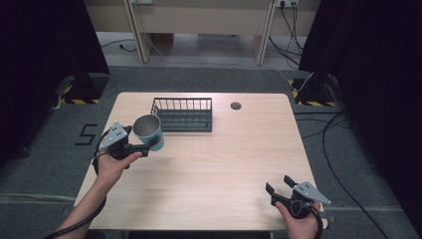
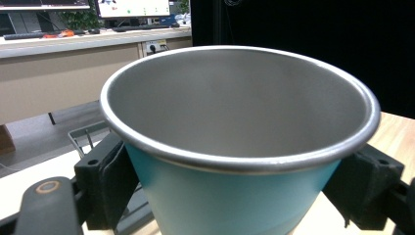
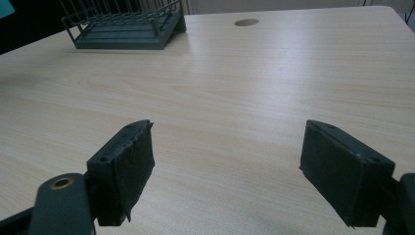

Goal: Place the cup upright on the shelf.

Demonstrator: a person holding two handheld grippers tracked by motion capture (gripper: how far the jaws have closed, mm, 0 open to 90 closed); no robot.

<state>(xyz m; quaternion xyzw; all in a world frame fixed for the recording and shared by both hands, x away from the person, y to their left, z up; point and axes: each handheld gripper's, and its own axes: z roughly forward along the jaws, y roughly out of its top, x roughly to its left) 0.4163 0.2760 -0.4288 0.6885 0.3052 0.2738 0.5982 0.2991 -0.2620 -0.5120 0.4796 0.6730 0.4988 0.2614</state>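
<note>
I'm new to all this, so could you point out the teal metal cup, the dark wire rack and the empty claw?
Teal metal cup (image 1: 148,131): high view, steel inner wall.
Dark wire rack (image 1: 183,120): high view, slatted floor.
Right claw (image 1: 281,185): high view, gap between open jaws.

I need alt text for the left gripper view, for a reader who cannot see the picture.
A teal cup with a bare metal inside and rim is clamped between the two black jaws of the left gripper, its open mouth facing the camera. Behind it are a pale wooden table, part of a wire rack and a dark curtain.
</note>
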